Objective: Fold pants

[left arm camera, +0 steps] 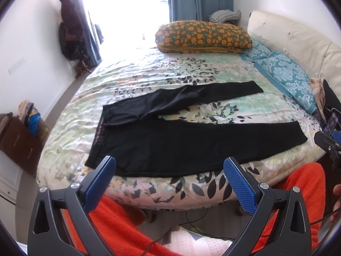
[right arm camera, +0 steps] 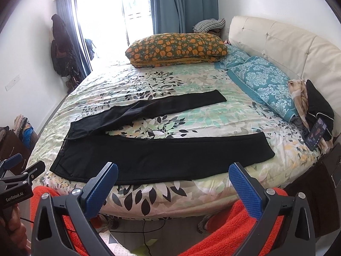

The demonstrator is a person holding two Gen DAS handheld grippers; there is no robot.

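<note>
On the floral bedspread [left arm camera: 132, 81]: black pants [left arm camera: 170, 140] laid flat, both grippers hovering short of the near bed edge.

Pants lie unfolded, waistband toward the left, legs running right and splayed apart; near leg parallel to the bed edge, far leg angled away toward the orange-flowered pillow [left arm camera: 202, 36]. Left gripper [left arm camera: 169, 183] has its blue-padded fingers spread wide, nothing between them, held above the near hem without contact. Right gripper [right arm camera: 173, 186] likewise spread wide and empty, just off the edge of the pants [right arm camera: 162, 153]. Teal patterned pillows [right arm camera: 264, 85] sit by the cream headboard [right arm camera: 287, 42]; a phone [right arm camera: 315, 136] leans at the right corner. Orange-red fabric on the person's legs [left arm camera: 119, 230] fills the foreground.
</note>
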